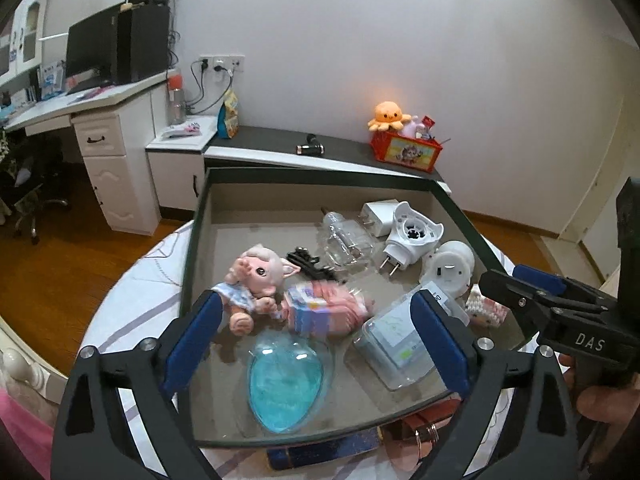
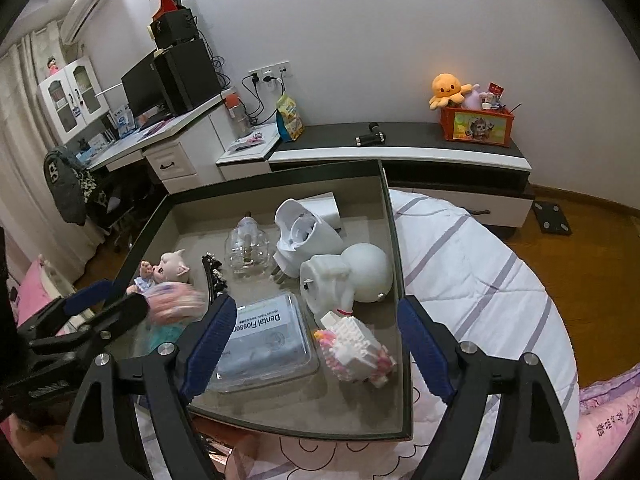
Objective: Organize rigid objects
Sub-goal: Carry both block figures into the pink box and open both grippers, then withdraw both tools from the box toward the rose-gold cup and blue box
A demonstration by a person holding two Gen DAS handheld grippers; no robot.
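A dark-rimmed tray lies on a bed and holds several objects. A blurred pink packet is in mid-air or just landed beside a pink pig doll. My left gripper is open above the tray's near part, over a blue egg-shaped case. A clear dental flosser box, a white block figure, white plug devices, a white round lamp and a clear bottle lie in the tray. My right gripper is open and empty above the flosser box.
A striped quilt surrounds the tray. A low cabinet at the wall carries a red toy bin with an orange octopus plush. A white desk with a monitor stands at the left. A dark tube lies under the tray's near edge.
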